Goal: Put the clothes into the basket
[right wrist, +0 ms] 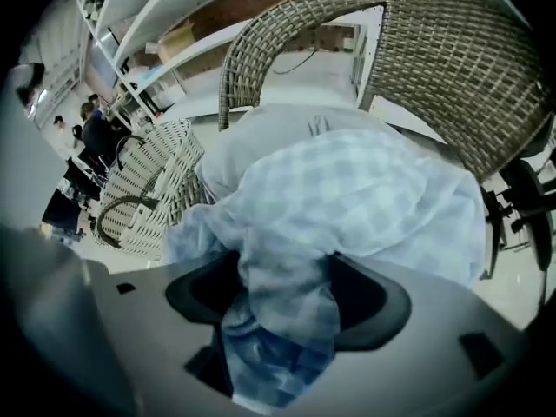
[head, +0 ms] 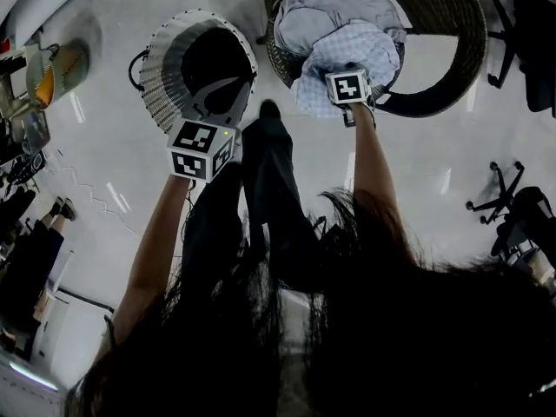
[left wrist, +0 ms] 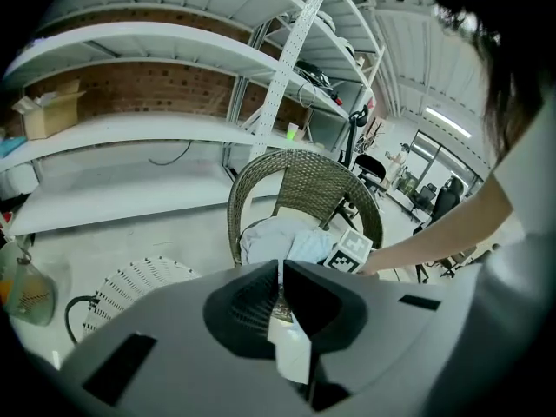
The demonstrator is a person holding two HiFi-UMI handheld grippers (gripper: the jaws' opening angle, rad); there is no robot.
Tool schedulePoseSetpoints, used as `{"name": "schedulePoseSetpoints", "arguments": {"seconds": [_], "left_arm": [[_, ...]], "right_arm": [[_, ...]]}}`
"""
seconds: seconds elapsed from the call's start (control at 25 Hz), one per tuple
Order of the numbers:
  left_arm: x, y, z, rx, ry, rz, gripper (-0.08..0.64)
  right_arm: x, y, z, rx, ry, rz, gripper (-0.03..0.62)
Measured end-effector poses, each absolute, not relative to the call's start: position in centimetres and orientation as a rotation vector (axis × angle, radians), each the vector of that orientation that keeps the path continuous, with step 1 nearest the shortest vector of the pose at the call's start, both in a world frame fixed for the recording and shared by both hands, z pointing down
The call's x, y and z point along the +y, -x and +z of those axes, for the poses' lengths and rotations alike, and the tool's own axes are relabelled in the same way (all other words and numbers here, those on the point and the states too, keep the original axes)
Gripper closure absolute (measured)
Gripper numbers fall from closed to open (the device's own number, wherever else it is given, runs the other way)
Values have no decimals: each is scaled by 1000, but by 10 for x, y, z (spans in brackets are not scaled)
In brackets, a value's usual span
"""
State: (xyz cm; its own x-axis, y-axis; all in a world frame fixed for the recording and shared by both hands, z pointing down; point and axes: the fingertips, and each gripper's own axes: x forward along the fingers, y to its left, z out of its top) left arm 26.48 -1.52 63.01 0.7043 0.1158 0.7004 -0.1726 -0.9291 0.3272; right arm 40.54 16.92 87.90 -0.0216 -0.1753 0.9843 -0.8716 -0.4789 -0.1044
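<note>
**A:** Quick check: where are the clothes?

**B:** I see all of them on the seat of the wicker chair (head: 452,24), far right. There's a pale checked cloth (head: 352,50) on top at the near edge. A grey garment (head: 317,11) lies behind it toward the chair back, and the two touch.

**A:** Basket?

**B:** White woven basket (head: 161,68) on the floor (head: 113,198), just left of the chair and apart from it. The head view looks into its dark inside. It has a dark handle (head: 135,68) on its left side.

**A:** Right gripper?

**B:** My right gripper (right wrist: 282,281) points down into the checked cloth. Its jaws are spread wide, released. A bunched fold of the cloth sits between them, and the pads aren't squeezing it as far as I can see.

**A:** Left?

**B:** My left gripper (left wrist: 281,272) hangs over the basket's mouth in the head view, tilted down and aimed toward the chair. Its jaws are clenched together with only a thin slit between them and nothing caught in it.

**A:** Background?

**B:** White shelves (left wrist: 130,129) run along a brick wall behind the chair, with a cardboard box (left wrist: 48,111) on one shelf at left. A black office chair (head: 499,194) stands on the floor at right.
</note>
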Motion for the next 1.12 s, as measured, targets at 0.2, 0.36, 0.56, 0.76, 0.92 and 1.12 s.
{"name": "schedulePoseSetpoints", "arguments": {"seconds": [0.2, 0.36, 0.56, 0.76, 0.92, 1.12], "left_arm": [[-16, -246, 649, -69, -2512, 1115, 531], [-18, -243, 651, -85, -2499, 1100, 531], [-19, -234, 629, -98, -2517, 1047, 531], [-30, -209, 602, -126, -2550, 991, 531], [-35, -173, 583, -141, -2585, 988, 531], [-46, -132, 552, -187, -2642, 961, 531]], "right_arm": [[158, -416, 895, -1127, -1758, 1462, 280], [163, -417, 887, -1092, -1736, 1541, 409], [168, -406, 866, -1045, -1840, 1702, 503], [160, -400, 828, -1098, -2013, 1822, 508], [161, -395, 788, -1137, -2130, 1832, 508], [155, -385, 720, -1227, -2289, 1787, 509]]}}
